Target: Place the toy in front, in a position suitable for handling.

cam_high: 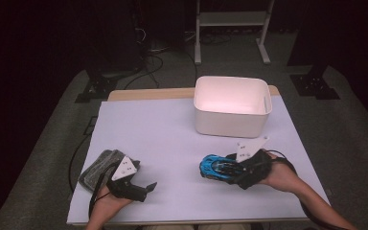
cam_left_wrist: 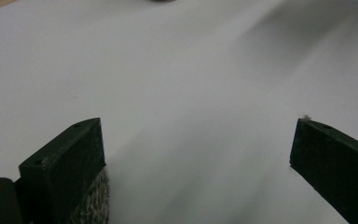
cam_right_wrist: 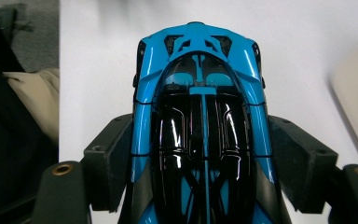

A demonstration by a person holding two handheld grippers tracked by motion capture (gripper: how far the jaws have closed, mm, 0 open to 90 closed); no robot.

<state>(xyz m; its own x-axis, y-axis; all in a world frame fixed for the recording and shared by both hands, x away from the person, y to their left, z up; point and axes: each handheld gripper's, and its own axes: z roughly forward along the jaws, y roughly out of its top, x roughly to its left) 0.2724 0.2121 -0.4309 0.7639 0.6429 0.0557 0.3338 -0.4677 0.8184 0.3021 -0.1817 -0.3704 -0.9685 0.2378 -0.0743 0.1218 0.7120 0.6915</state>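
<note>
High view overlooks table (cam_high: 172, 139) (gripper views close).

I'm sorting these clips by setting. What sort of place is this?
Probably a lab or recording studio, not a home: dark curtains surround a table covered in white sheeting, cables trail over grey carpet, and a metal equipment stand sits behind. Props are few: a white bin and a blue toy car.

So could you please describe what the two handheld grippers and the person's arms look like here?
Both are black. The left gripper and right gripper each carry a pale grey three-cornered plate with small dots on top and trail a dark cable. The gripper views show thick, blocky black jaws with screw holes and brass-coloured bushings at the base. The forearms are bare, with no sleeves in view.
</note>
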